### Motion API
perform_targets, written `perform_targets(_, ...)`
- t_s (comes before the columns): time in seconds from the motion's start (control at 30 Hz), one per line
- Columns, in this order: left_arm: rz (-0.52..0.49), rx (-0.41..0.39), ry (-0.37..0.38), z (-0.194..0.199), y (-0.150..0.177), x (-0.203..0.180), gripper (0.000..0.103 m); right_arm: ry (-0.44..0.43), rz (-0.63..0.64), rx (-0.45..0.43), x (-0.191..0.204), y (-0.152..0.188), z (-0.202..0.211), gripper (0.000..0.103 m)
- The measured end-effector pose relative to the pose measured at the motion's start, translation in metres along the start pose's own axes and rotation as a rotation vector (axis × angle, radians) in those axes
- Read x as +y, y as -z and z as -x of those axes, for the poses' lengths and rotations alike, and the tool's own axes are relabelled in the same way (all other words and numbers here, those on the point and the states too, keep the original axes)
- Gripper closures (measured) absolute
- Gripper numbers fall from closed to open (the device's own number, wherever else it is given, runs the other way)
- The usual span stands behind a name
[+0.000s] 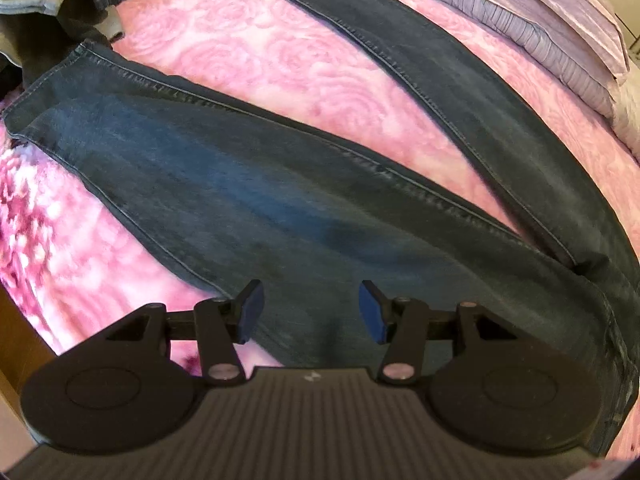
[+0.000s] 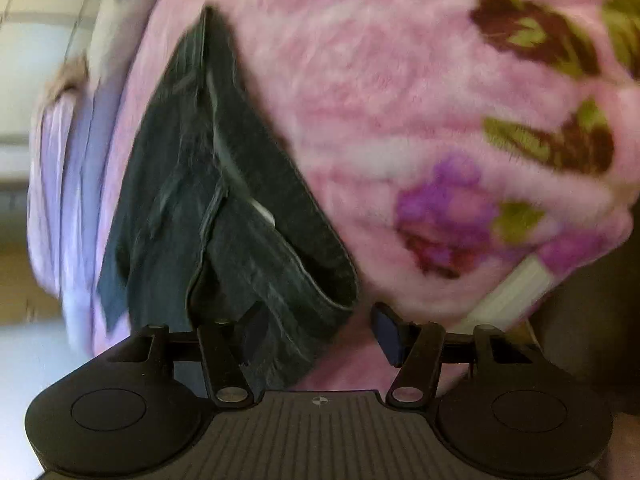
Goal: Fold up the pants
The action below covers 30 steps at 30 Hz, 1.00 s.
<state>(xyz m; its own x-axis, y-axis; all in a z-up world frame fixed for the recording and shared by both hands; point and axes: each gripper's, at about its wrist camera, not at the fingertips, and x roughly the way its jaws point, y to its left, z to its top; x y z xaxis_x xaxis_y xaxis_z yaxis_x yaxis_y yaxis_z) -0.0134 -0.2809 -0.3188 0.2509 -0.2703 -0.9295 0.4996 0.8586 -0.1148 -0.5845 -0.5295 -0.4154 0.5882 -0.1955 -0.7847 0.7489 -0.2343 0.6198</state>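
Observation:
Dark blue jeans (image 1: pixel 248 184) lie spread on a pink rose-patterned blanket (image 1: pixel 248 52), their two legs splayed apart in a V. The near leg runs to the upper left; the far leg (image 1: pixel 440 80) runs toward the top. My left gripper (image 1: pixel 311 314) hovers open over the thigh of the near leg, nothing between its blue pads. In the right wrist view the waistband end of the jeans (image 2: pixel 224 216) lies bunched on the blanket. My right gripper (image 2: pixel 320 332) is open just above the waistband's edge, its left finger over the denim.
Lilac pillows (image 1: pixel 540 20) lie along the far right of the bed. A heap of dark and grey clothes (image 1: pixel 60 4) sits at the upper left by the near leg's hem. The blanket's flowered border (image 2: pixel 540 120) and the bed's edge (image 2: pixel 508 300) are to my right.

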Motion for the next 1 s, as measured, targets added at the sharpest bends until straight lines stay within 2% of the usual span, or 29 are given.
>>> perform_targets(0.03,-0.007,0.003,0.009,-0.001,-0.003,0.01,0.055,0.018,-0.018,-0.034,0.0,0.005,0.003,0.1)
perform_targets(0.17,-0.032,-0.003,0.027,0.004,-0.018,0.06,0.056,0.064,0.04,-0.191,0.012,0.008,0.043,0.102)
perform_targets(0.2,-0.037,-0.011,0.025,0.006,-0.022,0.073,0.056,0.09,0.014,-0.222,0.007,0.008,0.049,0.102)
perform_targets(0.23,-0.041,-0.019,0.009,0.008,-0.027,0.089,0.056,0.119,-0.013,-0.232,0.002,0.004,0.052,0.102)
perform_targets(0.3,-0.027,-0.029,-0.022,0.01,-0.035,0.122,0.056,0.156,-0.039,-0.199,-0.006,0.003,0.042,0.101)
perform_targets(0.37,-0.014,-0.031,-0.057,0.007,-0.043,0.151,0.056,0.209,-0.039,-0.202,0.001,0.006,0.034,0.1)
perform_targets(0.43,-0.021,-0.037,-0.098,0.002,-0.05,0.173,0.056,0.266,-0.01,-0.227,0.017,0.01,0.028,0.091)
perform_targets(0.47,-0.017,-0.04,-0.12,-0.002,-0.055,0.183,0.054,0.271,-0.001,-0.231,0.019,0.01,0.027,0.082)
perform_targets(0.5,0.0,-0.042,-0.132,-0.005,-0.058,0.193,0.049,0.265,-0.003,-0.234,0.018,0.014,0.026,0.075)
perform_targets(0.57,0.072,-0.048,-0.131,-0.012,-0.062,0.214,0.044,0.239,-0.049,-0.253,0.013,0.019,0.026,0.068)
perform_targets(0.73,0.334,-0.108,-0.094,-0.033,-0.073,0.263,0.044,0.232,-0.132,-0.304,0.011,0.026,0.025,0.065)
perform_targets(0.77,0.374,-0.119,-0.094,-0.038,-0.074,0.27,0.047,0.235,-0.14,-0.313,0.011,0.028,0.026,0.065)
perform_targets(0.83,0.438,-0.14,-0.093,-0.047,-0.076,0.28,0.062,0.257,-0.135,-0.312,0.015,0.028,0.024,0.068)
perform_targets(0.87,0.43,-0.157,-0.103,-0.046,-0.078,0.281,0.094,0.295,-0.106,-0.298,0.019,0.028,0.023,0.1)
perform_targets(0.9,0.393,-0.17,-0.109,-0.045,-0.082,0.28,0.103,0.299,-0.076,-0.299,0.023,0.029,0.024,0.099)
perform_targets(1.0,0.27,-0.282,-0.129,-0.015,-0.092,0.271,0.101,0.262,-0.032,-0.319,0.031,0.04,0.041,0.1)
